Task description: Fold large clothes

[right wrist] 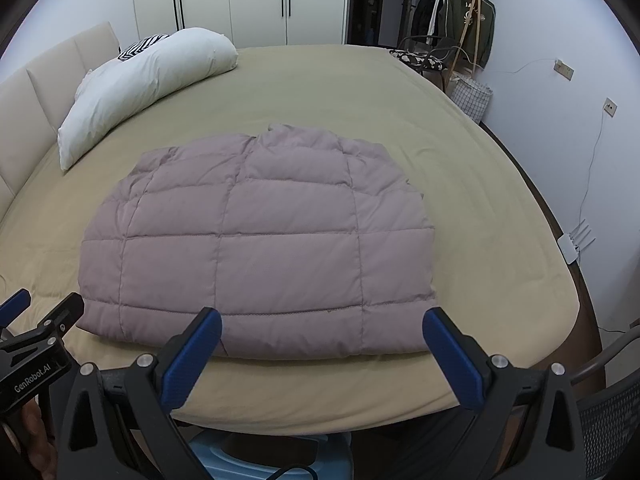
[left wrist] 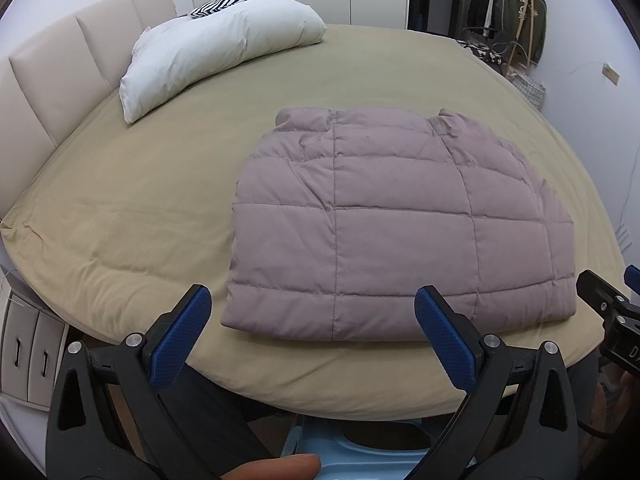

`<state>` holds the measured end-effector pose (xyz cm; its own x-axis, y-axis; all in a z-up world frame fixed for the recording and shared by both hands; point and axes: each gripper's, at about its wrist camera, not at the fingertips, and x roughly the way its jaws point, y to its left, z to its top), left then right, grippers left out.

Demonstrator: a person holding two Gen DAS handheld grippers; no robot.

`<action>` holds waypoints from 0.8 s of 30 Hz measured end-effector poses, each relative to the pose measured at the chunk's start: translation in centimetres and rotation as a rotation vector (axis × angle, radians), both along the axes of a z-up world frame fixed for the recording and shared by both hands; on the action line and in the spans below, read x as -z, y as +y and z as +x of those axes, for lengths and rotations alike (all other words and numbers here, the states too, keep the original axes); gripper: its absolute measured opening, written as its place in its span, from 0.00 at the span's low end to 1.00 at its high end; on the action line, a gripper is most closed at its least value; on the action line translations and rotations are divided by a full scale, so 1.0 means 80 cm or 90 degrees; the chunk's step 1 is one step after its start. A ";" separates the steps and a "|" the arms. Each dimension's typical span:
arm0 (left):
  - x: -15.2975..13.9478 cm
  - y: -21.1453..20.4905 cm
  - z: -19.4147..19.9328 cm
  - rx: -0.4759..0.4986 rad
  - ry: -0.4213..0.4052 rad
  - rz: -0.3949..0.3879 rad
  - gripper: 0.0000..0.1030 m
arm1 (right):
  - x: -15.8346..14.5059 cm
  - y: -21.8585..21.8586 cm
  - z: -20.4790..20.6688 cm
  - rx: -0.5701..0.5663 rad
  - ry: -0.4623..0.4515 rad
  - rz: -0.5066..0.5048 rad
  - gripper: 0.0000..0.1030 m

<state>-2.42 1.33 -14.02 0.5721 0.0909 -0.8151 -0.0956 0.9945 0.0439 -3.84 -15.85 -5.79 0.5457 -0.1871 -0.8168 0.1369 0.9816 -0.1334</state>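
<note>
The mauve quilted puffer jacket [left wrist: 380, 220] is lying near the front edge of the tan-sheeted bed [left wrist: 120, 220], seemingly folded into a compact rectangle. The left gripper [left wrist: 312, 320] and right gripper [right wrist: 322, 340] are hovering before it, jaws wide and empty; perhaps one halving fold is remaining.

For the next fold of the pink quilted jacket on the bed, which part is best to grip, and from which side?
Probably the near hem of the pink quilted jacket, at its two corners, approached from the foot edge of the bed. That hem lies straight and closest; the left gripper and right gripper both hang open before it, and the collar points away.
</note>
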 end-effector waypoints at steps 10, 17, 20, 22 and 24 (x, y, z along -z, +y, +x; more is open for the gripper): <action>0.000 0.000 0.000 0.001 0.000 -0.001 1.00 | 0.001 0.001 -0.001 -0.001 0.000 0.001 1.00; 0.001 -0.001 -0.001 0.001 0.000 -0.001 1.00 | 0.001 0.001 -0.001 0.000 0.000 0.002 1.00; 0.001 -0.002 -0.001 0.001 0.000 -0.001 1.00 | 0.001 0.002 -0.001 0.000 0.001 0.001 1.00; 0.001 -0.001 -0.001 0.001 0.000 -0.001 1.00 | 0.001 0.002 -0.001 0.000 0.000 0.002 1.00; 0.000 -0.001 -0.001 0.001 0.000 -0.001 1.00 | 0.001 0.002 -0.001 0.000 0.000 0.002 1.00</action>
<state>-2.50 1.21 -14.05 0.5726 0.0889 -0.8150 -0.0946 0.9946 0.0421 -3.90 -15.73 -5.87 0.5451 -0.1846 -0.8178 0.1372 0.9819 -0.1302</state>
